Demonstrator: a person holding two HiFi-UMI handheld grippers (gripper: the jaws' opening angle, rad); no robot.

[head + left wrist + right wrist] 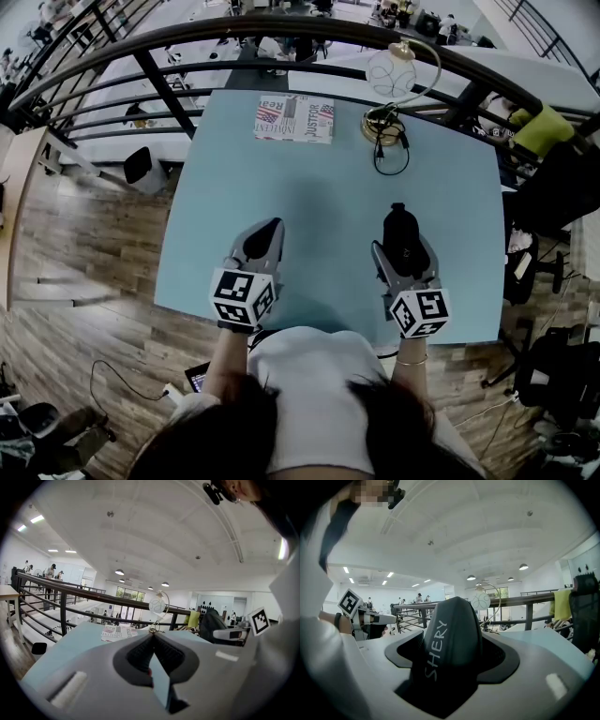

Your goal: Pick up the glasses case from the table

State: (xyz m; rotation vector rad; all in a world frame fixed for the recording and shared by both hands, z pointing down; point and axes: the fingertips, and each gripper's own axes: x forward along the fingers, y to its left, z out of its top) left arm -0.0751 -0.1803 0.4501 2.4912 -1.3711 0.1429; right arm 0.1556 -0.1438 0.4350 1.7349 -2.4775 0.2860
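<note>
The black glasses case (402, 232) with white lettering sits clamped between the jaws of my right gripper (402, 221), held above the light blue table (309, 187) at its right side. In the right gripper view the case (450, 644) fills the gap between both pads and sticks out forward. My left gripper (272, 228) hovers over the table's left half with its jaws closed tip to tip on nothing; in the left gripper view the left gripper (153, 636) shows only table between the pads.
A magazine (294, 118) lies at the table's far edge. A gold-based lamp (382, 125) with a round shade and a black cable (391, 155) stands at the far right. A black railing (281, 37) runs behind the table. Wooden floor lies to the left.
</note>
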